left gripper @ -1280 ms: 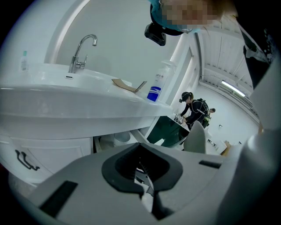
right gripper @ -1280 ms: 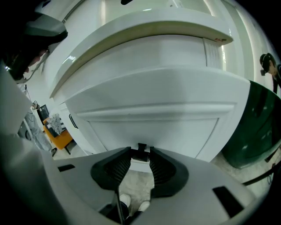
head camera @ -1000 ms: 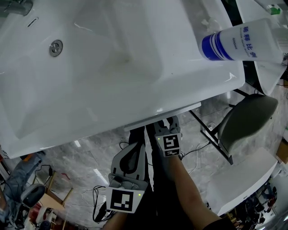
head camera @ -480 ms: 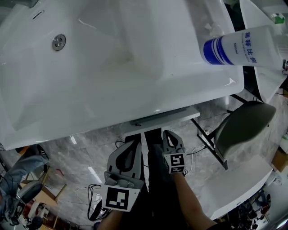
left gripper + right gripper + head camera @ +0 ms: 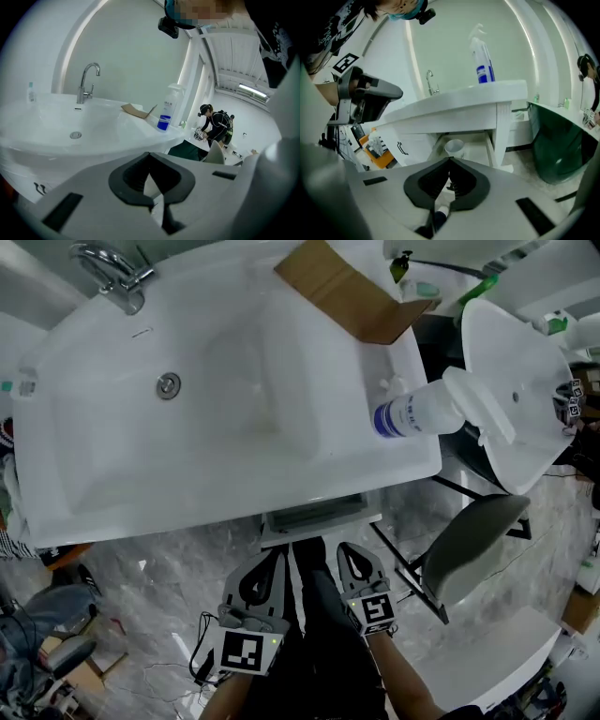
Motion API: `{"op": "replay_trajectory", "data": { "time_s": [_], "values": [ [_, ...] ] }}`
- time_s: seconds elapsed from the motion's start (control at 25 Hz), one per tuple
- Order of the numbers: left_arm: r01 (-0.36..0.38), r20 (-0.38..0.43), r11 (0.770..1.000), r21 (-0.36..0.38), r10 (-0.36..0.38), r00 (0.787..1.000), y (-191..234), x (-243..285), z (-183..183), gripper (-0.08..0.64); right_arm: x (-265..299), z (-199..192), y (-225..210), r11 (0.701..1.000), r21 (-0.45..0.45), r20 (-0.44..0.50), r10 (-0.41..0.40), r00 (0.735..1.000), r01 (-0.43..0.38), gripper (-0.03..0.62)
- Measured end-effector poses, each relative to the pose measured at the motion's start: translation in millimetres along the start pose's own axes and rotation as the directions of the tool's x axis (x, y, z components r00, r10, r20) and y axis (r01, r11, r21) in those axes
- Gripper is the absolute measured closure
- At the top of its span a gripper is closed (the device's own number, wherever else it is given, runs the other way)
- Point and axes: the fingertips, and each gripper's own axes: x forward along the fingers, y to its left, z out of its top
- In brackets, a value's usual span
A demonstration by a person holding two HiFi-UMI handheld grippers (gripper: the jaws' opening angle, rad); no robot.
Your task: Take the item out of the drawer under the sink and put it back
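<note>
The drawer (image 5: 317, 515) under the white sink (image 5: 112, 456) stands pulled out a little. In the right gripper view the drawer (image 5: 493, 149) holds a white cup (image 5: 453, 146), upright inside. My right gripper (image 5: 450, 161) points at that cup from a short way off, shut with nothing between its jaws. From above, the right gripper (image 5: 345, 551) and the left gripper (image 5: 279, 555) hang side by side just in front of the drawer, apart from it. The left gripper (image 5: 149, 154) faces the sink's top, jaws together and empty.
A spray bottle (image 5: 417, 413) with a blue band stands at the sink's right end, beside a piece of brown cardboard (image 5: 352, 292). The faucet (image 5: 112, 273) is at the back left. A grey chair (image 5: 469, 540) stands to the right. Cables (image 5: 202, 657) lie on the marble floor.
The right gripper has drawn back from the drawer's front and now sits level with the left one. The head view has pulled away, taking in the whole sink.
</note>
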Motion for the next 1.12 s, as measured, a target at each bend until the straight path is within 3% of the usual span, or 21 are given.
{"op": "replay_trajectory", "data": {
  "time_s": [0.52,0.8,1.12],
  "values": [
    [-0.062,0.172,0.996,0.069,0.049,0.984,-15,-44,97,0.560,-39,154,13,0.990,-0.120,0.160,0.099,0.982,-0.080,0.580],
    [-0.080,0.229,0.993,0.089,0.057,0.972,-28,-57,125,0.561,-56,192,19,0.980,-0.174,0.198,0.132,0.971,-0.098,0.580],
    [-0.094,0.308,0.988,0.120,0.052,0.950,-42,-72,151,0.560,-83,232,32,0.974,-0.190,0.302,0.179,0.936,-0.125,0.580]
  ]
}}
